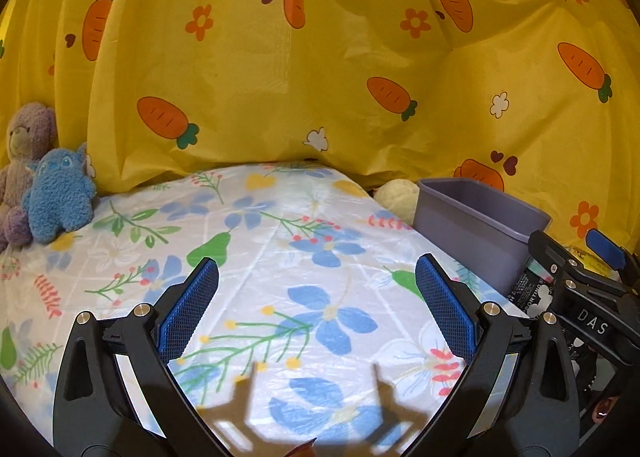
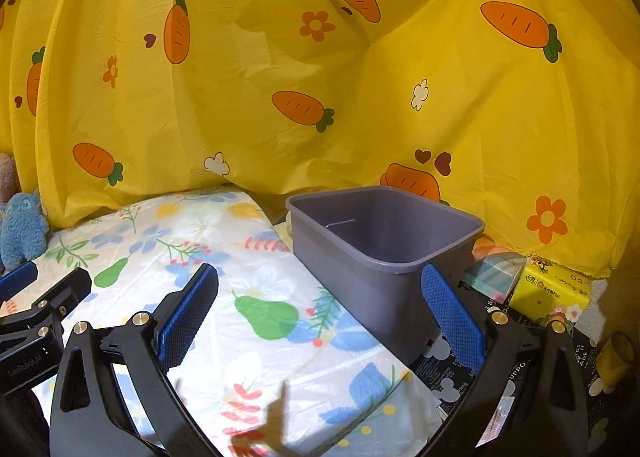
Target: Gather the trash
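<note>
From the left wrist camera, I see my left gripper (image 1: 317,307) with its two blue-padded jaws spread wide and nothing between them. Below it lies a table covered with a white floral cloth (image 1: 280,241) printed with blue flowers and green pears. Behind the table hangs a yellow curtain (image 1: 320,57) patterned with orange carrots. At the table's far left corner sit two soft toys, a purple bear (image 1: 24,153) and, just in front of it and touching it, a blue plush (image 1: 60,197). At the table's right edge stands a grey bin (image 1: 476,225), open at the top; this is where trash belongs. A cream plush lump (image 1: 396,195) rests just behind the bin's left side. At the right border, part of my right gripper (image 1: 584,281) shows, black with a blue pad. A small reddish-brown scrap (image 1: 302,449) peeks in at the bottom edge; I cannot tell what it is.

From the right wrist camera, my right gripper (image 2: 319,311) is also wide open and holds nothing. The grey bin (image 2: 384,241) stands just ahead, off the right edge of the floral cloth (image 2: 224,297), and what I can see of its inside is empty. My right blue pad overlaps the bin's near corner in the picture; I cannot tell whether it touches. To the right of the bin lie a yellow tissue pack (image 2: 552,293) and a pale striped packet (image 2: 496,273), on a dark printed sheet (image 2: 452,373). My left gripper (image 2: 36,313) shows at the left border, and the blue plush (image 2: 22,229) sits at the table's far left corner. The carrot curtain (image 2: 280,57) fills the background.
</note>
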{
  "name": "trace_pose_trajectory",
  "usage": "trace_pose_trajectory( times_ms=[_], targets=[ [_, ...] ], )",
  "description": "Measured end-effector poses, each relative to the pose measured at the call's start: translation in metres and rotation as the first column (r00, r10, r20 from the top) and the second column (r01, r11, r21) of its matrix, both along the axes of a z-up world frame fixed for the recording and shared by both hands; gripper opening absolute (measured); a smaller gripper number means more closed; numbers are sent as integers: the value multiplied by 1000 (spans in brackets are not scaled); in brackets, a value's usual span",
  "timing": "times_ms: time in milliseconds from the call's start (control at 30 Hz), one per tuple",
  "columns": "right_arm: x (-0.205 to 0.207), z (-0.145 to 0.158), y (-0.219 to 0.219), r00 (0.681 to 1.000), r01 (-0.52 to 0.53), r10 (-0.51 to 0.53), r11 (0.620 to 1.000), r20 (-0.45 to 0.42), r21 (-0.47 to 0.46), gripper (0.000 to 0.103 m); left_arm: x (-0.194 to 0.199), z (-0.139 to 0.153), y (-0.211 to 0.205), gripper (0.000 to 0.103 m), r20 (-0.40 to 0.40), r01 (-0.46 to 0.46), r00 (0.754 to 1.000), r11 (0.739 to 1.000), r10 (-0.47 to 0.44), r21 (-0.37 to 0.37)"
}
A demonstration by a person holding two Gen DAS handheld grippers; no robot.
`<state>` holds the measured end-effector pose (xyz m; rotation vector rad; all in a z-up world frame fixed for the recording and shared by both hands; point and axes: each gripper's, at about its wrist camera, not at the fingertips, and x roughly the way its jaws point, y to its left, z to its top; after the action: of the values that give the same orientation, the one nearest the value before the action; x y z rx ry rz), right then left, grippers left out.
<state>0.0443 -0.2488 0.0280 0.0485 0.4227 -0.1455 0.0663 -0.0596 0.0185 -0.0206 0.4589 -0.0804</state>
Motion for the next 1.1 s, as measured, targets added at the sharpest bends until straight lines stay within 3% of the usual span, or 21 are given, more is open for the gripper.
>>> trace_pose_trajectory(
  times_ms=[467,1100],
  targets=[
    [-37,-4,22,999,-33,33,999,4,-3,98,-46,-3,25,97,1,-66,998,998,66,5],
    [-47,-4,27,998,-55,55,998,15,-2,98,-58,0,24,97,17,-75,997,997,74,23]
  ],
)
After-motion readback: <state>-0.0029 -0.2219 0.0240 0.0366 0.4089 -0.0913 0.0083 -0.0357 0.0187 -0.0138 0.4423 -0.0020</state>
